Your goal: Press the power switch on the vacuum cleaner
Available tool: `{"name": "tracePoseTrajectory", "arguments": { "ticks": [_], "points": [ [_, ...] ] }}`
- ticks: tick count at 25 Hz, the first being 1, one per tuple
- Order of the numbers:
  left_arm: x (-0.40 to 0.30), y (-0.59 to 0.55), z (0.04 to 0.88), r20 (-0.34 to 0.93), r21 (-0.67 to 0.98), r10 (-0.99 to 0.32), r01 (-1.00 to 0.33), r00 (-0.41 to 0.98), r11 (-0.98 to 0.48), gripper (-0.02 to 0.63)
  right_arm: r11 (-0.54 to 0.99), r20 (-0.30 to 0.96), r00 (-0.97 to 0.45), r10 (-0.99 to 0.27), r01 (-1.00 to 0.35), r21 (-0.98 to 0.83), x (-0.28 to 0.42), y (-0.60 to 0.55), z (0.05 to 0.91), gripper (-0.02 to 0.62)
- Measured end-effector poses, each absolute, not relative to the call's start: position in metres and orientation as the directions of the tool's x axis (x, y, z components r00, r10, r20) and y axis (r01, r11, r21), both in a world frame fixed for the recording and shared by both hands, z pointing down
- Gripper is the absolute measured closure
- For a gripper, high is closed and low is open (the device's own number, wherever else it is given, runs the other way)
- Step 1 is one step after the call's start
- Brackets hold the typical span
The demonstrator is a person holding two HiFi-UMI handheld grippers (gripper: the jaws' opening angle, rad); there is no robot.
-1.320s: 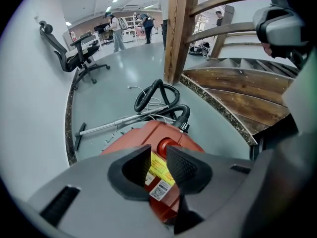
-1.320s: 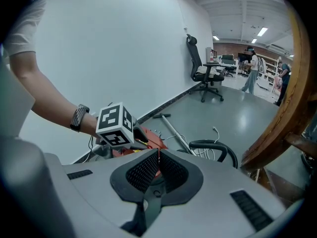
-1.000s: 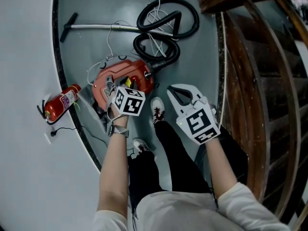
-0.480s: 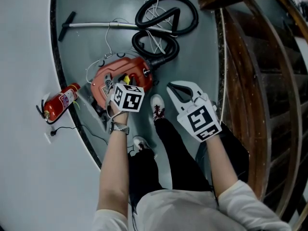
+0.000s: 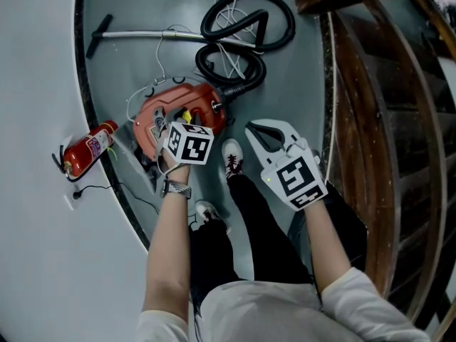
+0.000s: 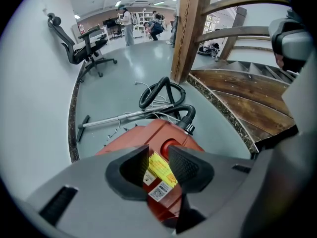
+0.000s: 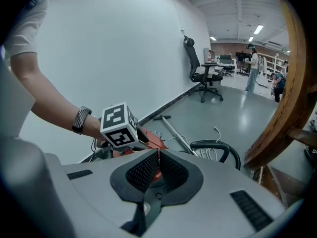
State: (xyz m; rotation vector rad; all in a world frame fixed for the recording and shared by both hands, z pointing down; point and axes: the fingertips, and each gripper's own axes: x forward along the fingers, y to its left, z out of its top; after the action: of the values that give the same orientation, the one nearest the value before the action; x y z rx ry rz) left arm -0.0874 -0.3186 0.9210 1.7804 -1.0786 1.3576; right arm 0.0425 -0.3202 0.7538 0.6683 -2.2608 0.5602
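The red vacuum cleaner [image 5: 174, 112] lies on the grey floor by the curved wall. In the left gripper view its red body [image 6: 148, 133] carries a yellow label [image 6: 158, 166] and a round red button [image 6: 170, 145]. My left gripper [image 6: 157, 167] points steeply down over it. Its jaws have just been opening and are open, with only the label showing in the gap. Its marker cube [image 5: 189, 144] hides the tips in the head view. My right gripper [image 5: 251, 129] hovers to the right of the vacuum, shut on nothing, pads [image 7: 148, 170] meeting.
The black hose [image 5: 246, 30] coils behind the vacuum with a white cable, and the metal wand [image 5: 142, 36] lies beside it. A red fire extinguisher [image 5: 89, 150] rests against the wall. A wooden staircase [image 5: 385, 120] rises at right. The person's shoes [image 5: 233, 161] stand beside the vacuum.
The head view has shifted a little. Both grippers stay where they were over and beside the vacuum.
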Motion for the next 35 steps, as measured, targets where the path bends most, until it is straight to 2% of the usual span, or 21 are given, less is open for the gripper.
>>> {"name": "tracePoseTrajectory", "arguments": {
  "ticks": [7,9,16,22,27,35],
  "points": [
    [-0.089,-0.319,0.921,0.967,-0.003,-0.229,-0.891,0.113,-0.453,0.479,0.777,0.725,-0.622,-0.296,-0.598,-0.196,0.046,-0.321,0.755,0.566],
    [-0.092,-0.321,0.922,0.968,-0.026,-0.236,-0.893,0.090,-0.449,0.511,0.773,0.724,-0.621,-0.301,-0.603,-0.197,0.047,-0.322,0.754,0.566],
    [-0.093,-0.321,0.921,0.965,-0.027,-0.247,-0.897,0.092,-0.442,0.511,0.768,0.727,-0.618,-0.300,-0.608,-0.200,0.054,-0.323,0.755,0.566],
    [-0.090,-0.320,0.918,0.960,0.026,-0.239,-0.900,0.143,-0.435,0.494,0.766,0.722,-0.623,-0.302,-0.609,-0.206,0.052,-0.327,0.755,0.566],
    [-0.088,-0.319,0.916,0.951,0.007,-0.272,-0.886,0.150,-0.463,0.494,0.769,0.718,-0.627,-0.303,-0.606,-0.204,0.052,-0.331,0.751,0.566],
    [-0.087,-0.317,0.907,0.920,0.035,-0.328,-0.877,0.216,-0.479,0.516,0.767,0.715,-0.624,-0.314,-0.611,-0.195,0.055,-0.338,0.745,0.565]
  ]
}}
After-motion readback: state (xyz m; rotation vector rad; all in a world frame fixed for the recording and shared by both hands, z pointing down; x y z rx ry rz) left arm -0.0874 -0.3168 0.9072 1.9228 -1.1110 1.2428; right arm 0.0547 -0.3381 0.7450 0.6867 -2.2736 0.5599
